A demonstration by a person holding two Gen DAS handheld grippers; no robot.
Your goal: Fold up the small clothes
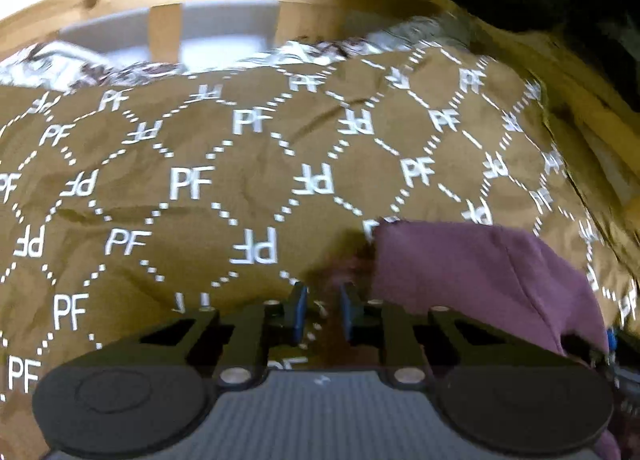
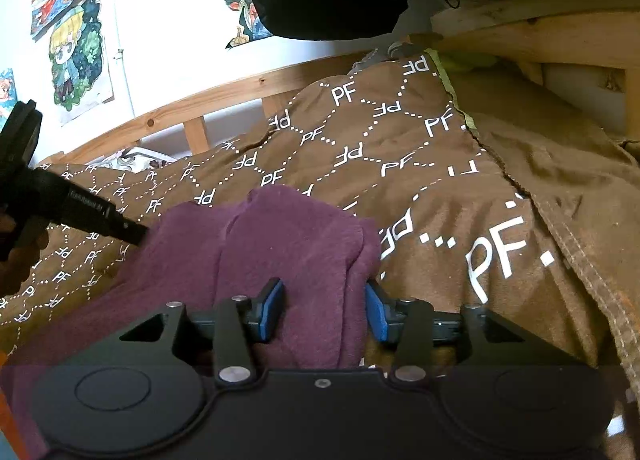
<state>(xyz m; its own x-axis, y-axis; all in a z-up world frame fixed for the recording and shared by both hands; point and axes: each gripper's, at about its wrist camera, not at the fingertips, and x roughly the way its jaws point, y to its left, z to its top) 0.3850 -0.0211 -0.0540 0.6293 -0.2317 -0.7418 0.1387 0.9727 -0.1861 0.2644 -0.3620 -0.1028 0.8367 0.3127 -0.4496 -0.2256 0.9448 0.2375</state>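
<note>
A small purple garment (image 2: 280,252) is seen lying on a brown blanket (image 2: 420,163) printed with white "PF" letters, spread over a bed with a wooden frame (image 2: 192,107). In the right wrist view the garment appears bunched rather than flat: a raised fold runs up its middle, and the cloth slopes down toward the left and under the camera. No neat, squared-off shape is visible, so the folding is judged to be at an early or middle stage, with at least one fold begun and the final tidy stack not yet reached.

The right gripper (image 2: 324,312) is held over the near edge of the garment, its blue-padded fingers (image 2: 272,312) set moderately apart with purple cloth lying between them; no clamping is shown, so the cloth is judged not to be held. The left gripper (image 1: 323,312) is seen with its fingers close together, a narrow gap remaining, and blanket showing through that gap. The purple garment (image 1: 480,280) lies just beside its right finger; whether an edge is caught cannot be told, as the view is blurred. In the right wrist view the left gripper's black body (image 2: 72,203) is seen reaching to the garment's left edge.

What is judged to remain: smoothing the bunched cloth, completing the folds, and setting the piece down flat. No other clothes are shown.
</note>
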